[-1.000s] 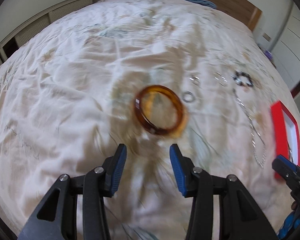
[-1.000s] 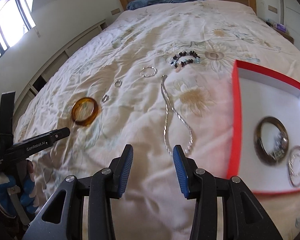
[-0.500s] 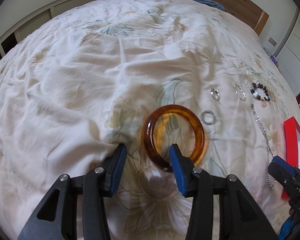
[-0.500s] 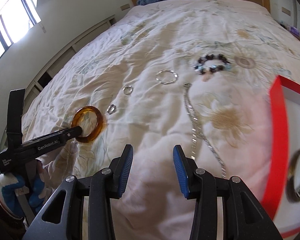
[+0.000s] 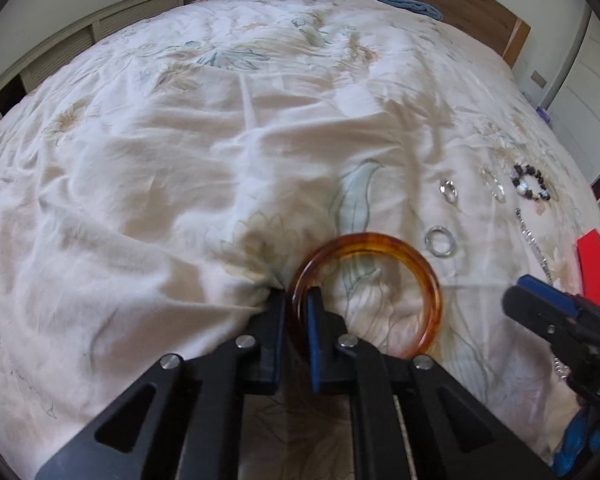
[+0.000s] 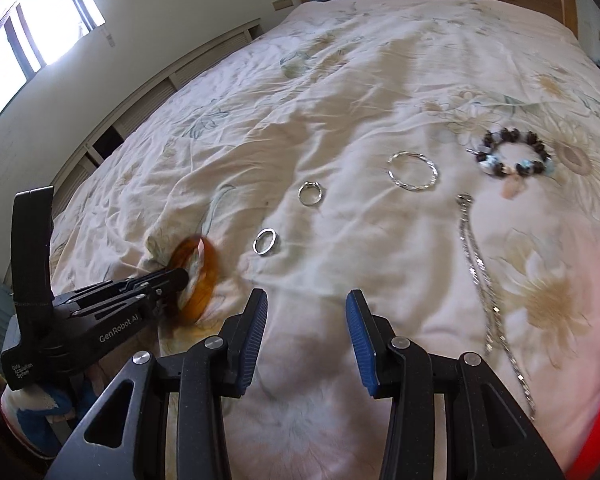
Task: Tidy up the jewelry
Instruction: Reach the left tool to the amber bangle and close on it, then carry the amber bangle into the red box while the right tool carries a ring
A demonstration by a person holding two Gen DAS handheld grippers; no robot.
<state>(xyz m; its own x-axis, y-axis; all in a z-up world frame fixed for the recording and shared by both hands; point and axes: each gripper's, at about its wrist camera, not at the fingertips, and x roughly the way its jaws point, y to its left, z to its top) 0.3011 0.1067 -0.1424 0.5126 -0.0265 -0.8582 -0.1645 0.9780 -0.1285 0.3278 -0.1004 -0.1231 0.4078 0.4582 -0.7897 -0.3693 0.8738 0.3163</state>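
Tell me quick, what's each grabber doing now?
Left gripper: closed on the amber bangle, pinching its rim.
Right gripper: open, holding nothing.

grippers: left (image 5: 296, 312), right (image 6: 306, 336); black frames, silver screws
pads (image 6: 256, 336): blue, ribbed
marking: white "GenRobot.AI"
glove (image 6: 32, 404): blue-white

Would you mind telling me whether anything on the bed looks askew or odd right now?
The translucent amber bangle stands tilted on edge, not flat, because the left gripper pinches its rim. The silver rings, bead bracelet and chain lie flat on the quilt.
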